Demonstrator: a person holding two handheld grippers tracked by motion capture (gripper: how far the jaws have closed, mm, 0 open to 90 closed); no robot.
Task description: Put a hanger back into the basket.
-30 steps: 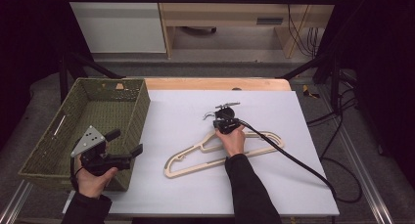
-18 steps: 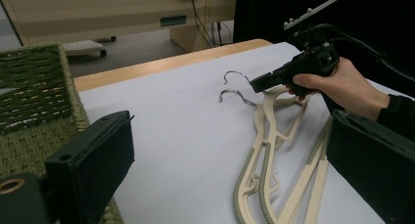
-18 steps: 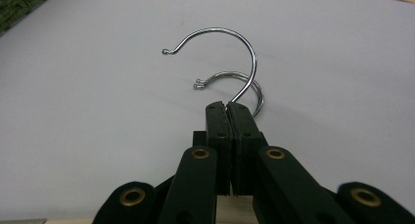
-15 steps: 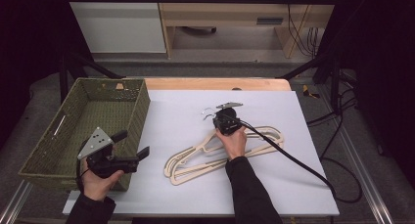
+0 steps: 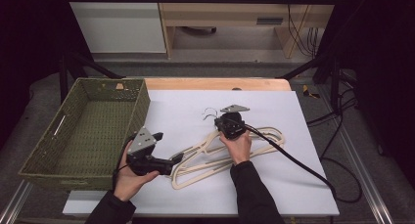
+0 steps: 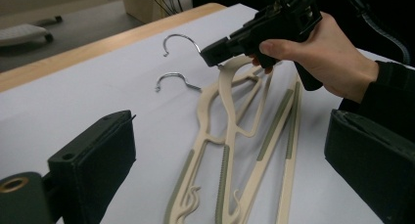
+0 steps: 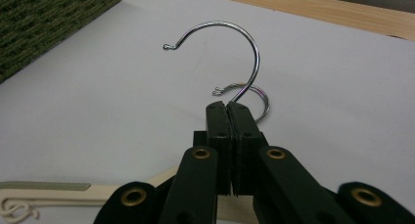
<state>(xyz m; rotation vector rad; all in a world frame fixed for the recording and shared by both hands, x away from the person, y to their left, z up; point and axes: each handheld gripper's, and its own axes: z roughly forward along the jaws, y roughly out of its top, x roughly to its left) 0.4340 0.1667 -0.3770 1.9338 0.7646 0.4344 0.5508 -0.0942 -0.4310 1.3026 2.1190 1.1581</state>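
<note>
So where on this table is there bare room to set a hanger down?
The white mat is bare between the basket and the hanger hooks, and right of the hangers. The basket is empty too. It's crowded mid-table around both grippers.

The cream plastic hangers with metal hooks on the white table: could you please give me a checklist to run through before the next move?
1. Right gripper shut on the upper cream hanger's chrome hook: ok.
2. Second cream hanger lying free on the white table: cannot tell, the two overlap.
3. Left gripper jaws open, facing the hangers' lower ends: ok.
4. Left jaws around a hanger: not ok.
5. Green woven basket has room: ok.
</note>
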